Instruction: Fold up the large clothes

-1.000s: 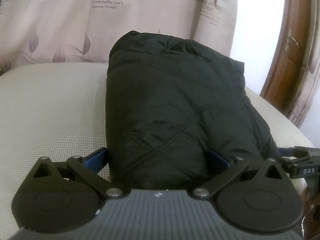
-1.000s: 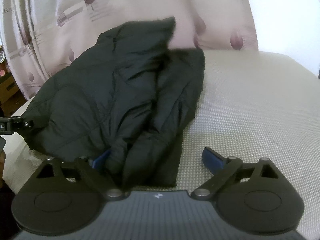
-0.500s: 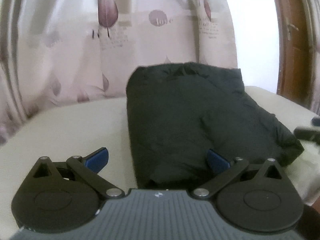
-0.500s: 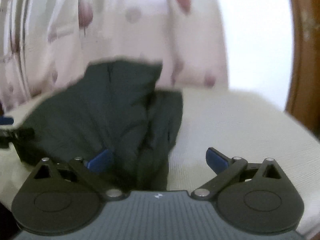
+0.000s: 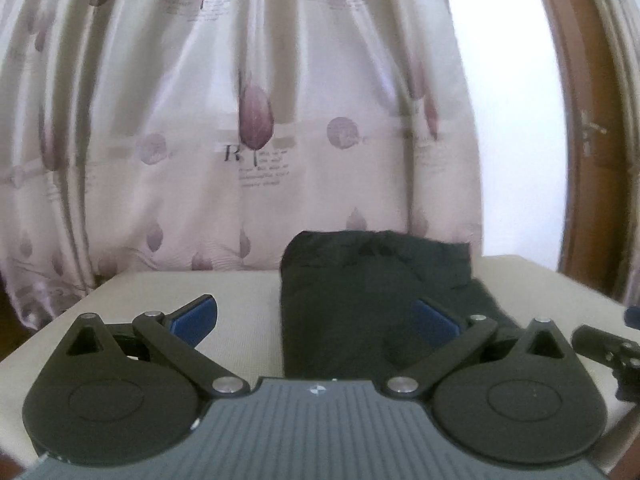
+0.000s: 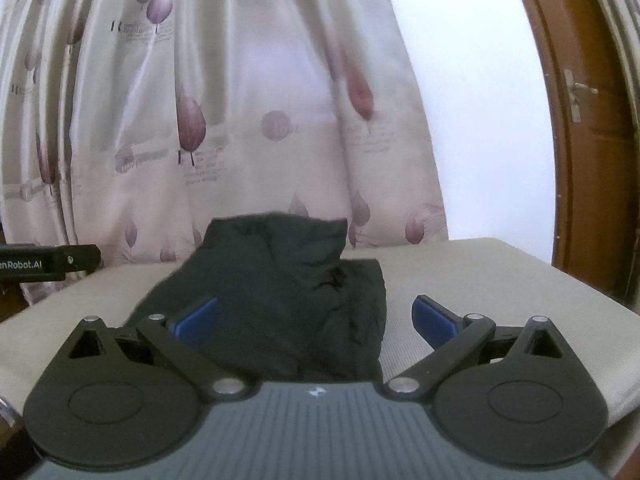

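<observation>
A black padded jacket (image 5: pixel 368 296) lies folded into a thick bundle on a beige cushioned surface (image 5: pixel 240 292). In the right wrist view the jacket (image 6: pixel 288 280) shows a loose, crumpled edge on its right side. My left gripper (image 5: pixel 316 320) is open and empty, held back from the bundle's near end. My right gripper (image 6: pixel 316 316) is open and empty too, also back from the jacket. The right gripper's side shows at the right edge of the left wrist view (image 5: pixel 608 344).
A pale curtain with purple leaf prints (image 5: pixel 256 120) hangs right behind the cushion. A brown wooden door frame (image 6: pixel 592 160) stands at the right. The left gripper's body (image 6: pixel 44 264) juts in at the left of the right wrist view.
Both grippers have pulled back and tilted up from the jacket, so it now sits lower and farther away. The left gripper no longer straddles the bundle's near end.
</observation>
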`<state>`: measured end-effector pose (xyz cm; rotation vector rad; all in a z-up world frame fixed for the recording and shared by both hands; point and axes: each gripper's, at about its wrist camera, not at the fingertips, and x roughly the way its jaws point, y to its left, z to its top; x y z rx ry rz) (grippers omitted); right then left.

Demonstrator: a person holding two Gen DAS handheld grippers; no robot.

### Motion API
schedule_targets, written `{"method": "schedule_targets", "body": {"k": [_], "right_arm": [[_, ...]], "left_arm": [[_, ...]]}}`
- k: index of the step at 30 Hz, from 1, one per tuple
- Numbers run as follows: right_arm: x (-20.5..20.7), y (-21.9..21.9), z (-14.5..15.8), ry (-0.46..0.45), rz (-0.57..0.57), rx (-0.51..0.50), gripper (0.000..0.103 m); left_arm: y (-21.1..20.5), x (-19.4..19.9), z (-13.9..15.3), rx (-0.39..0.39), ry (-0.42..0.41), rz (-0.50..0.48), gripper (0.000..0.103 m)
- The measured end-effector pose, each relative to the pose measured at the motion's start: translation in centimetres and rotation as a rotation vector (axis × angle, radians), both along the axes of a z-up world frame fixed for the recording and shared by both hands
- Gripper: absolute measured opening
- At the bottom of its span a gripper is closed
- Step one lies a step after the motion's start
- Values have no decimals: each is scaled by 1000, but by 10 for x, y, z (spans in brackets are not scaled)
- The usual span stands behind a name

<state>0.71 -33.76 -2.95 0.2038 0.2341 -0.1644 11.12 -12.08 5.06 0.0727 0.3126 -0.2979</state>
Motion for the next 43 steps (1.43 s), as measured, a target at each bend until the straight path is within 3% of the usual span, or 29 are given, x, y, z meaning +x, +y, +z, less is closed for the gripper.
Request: {"method": "schedule_targets", "body": {"k": [7,22,43], "right_arm": [[-6,8,9,0,30,-15,103],[-4,16,-1,67,24,-10,103],[7,19,-5,134,12,-32,103]], "left_arm": [[-1,-8,6,-3,62,8,103],[-10,-8,-11,2,163,-36,103],[-18,-6,-25,8,152,-31,103]]}}
